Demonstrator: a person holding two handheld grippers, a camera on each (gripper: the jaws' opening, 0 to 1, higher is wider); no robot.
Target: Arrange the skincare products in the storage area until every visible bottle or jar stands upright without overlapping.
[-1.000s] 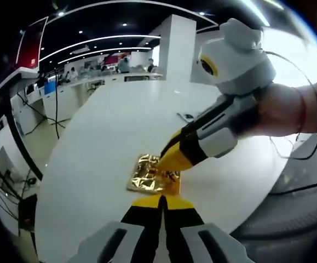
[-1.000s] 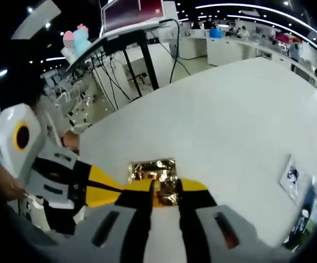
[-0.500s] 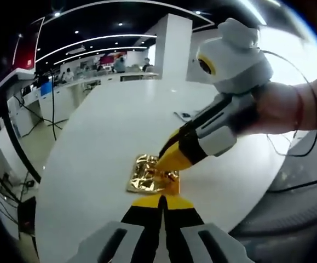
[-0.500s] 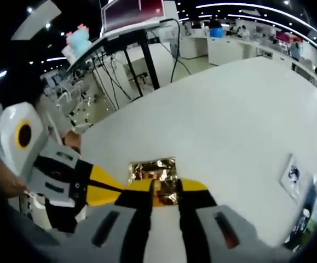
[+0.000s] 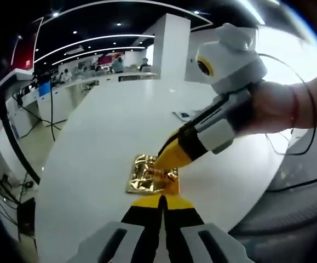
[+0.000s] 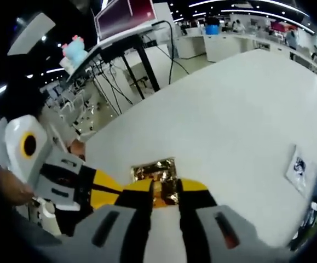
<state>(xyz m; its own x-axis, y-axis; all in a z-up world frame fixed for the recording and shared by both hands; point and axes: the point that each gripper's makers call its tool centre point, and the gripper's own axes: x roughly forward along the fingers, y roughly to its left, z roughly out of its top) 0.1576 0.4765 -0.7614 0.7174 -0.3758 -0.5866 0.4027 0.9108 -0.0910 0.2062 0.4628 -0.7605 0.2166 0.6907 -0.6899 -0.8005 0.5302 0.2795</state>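
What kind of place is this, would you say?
Probably a large open-plan office or lab: a big white table, rows of white desks with people seated, a monitor on a black stand, and ceiling strip lights.

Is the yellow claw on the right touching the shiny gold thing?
Touching. In the left gripper view, the right gripper has its yellow tips pressed on the gold foil packet.

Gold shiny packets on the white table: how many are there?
1. A single crinkled gold foil packet lies flat on the white table, right at the tips of the left gripper and the right gripper. More may lie hidden beneath the grippers.
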